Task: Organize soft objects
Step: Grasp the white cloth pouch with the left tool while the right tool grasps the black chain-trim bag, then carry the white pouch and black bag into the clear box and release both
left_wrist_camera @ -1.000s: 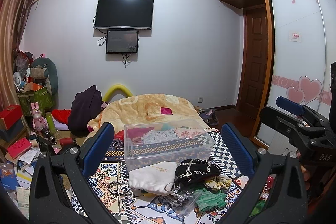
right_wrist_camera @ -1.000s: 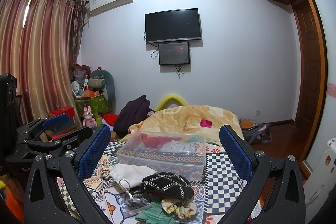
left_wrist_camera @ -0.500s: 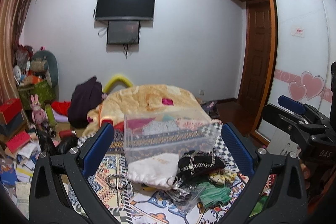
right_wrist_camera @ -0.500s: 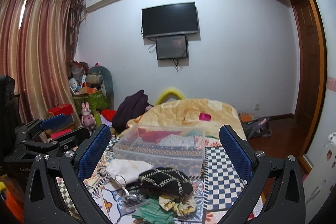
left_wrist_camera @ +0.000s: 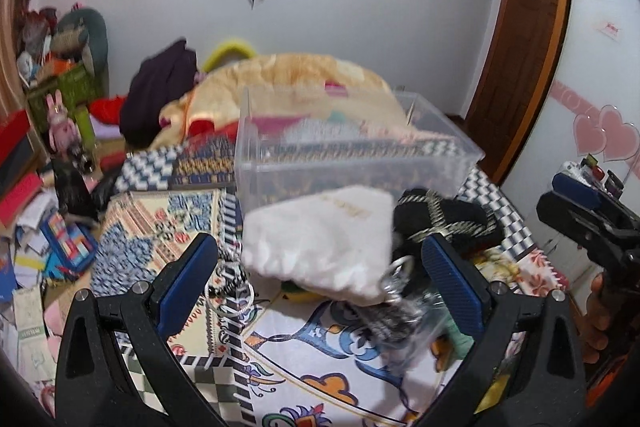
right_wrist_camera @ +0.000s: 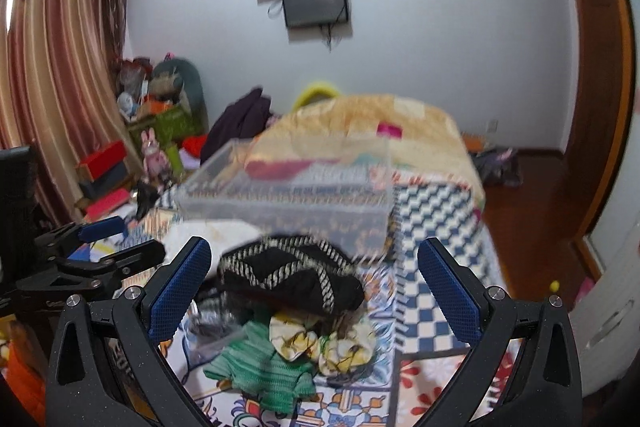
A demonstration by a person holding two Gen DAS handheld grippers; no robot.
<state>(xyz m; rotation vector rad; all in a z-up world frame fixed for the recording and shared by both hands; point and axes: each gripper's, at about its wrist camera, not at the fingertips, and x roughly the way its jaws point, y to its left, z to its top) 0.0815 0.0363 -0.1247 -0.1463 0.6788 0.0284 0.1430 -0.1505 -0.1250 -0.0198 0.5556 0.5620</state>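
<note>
Fluffy white pouch (left_wrist_camera: 320, 239) beside braided black bag (right_wrist_camera: 292, 277).

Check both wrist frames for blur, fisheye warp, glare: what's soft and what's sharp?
Left wrist: motion blur smears the white pouch and clear plastic box; left gripper fingers sharp; door frame bows from fisheye. Right wrist: box and black patterned bag smeared, right gripper crisp, curtains curve. No strong glare in either.
</note>
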